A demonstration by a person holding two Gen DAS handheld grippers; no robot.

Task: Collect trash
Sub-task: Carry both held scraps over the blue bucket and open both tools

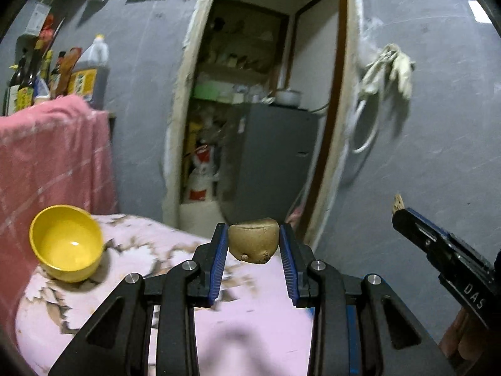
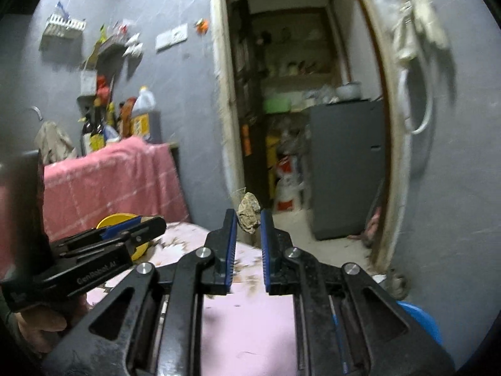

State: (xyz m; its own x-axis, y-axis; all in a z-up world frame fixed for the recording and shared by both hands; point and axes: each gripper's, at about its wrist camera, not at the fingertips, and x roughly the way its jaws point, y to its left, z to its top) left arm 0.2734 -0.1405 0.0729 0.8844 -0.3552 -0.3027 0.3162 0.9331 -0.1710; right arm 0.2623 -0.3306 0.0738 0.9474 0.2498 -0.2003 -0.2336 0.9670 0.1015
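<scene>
Trash is held in both grippers above the pink worktop (image 1: 266, 285): the left gripper (image 1: 253, 244) has its blue-padded fingers (image 1: 219, 257) closed part-way on a tan, rounded lump (image 1: 254, 243), flat side up and knobby end down, touching both pads. The right gripper (image 2: 249, 222) pinches a small crumpled, greyish scrap (image 2: 249, 217) at the fingertips, fingers narrowed to a slim gap; the scrap stands roughly upright, its long axis vertical. From the left wrist view the right gripper shows at the right edge with a bit of the scrap poking past its tip. A yellow bowl (image 1: 67, 244) sits on the worktop left of the tan lump, tipped slightly toward the camera, and its inside looks bare apart from a glint of light. The worktop's pink surface is flaked and peeling in brown patches around the bowl. Behind the bowl hangs a pink checked cloth (image 1: 53, 156), with oil and sauce bottles (image 1: 90, 72) above it against a grey wall. Beyond the tan lump an open doorway (image 1: 260, 94) shows a grey cabinet (image 1: 275, 159) and cluttered shelves. Right of the doorway, pale gloves (image 1: 388, 69) hang on the wall. A blue rim (image 2: 419, 319) peeks out low, right of the worktop.
</scene>
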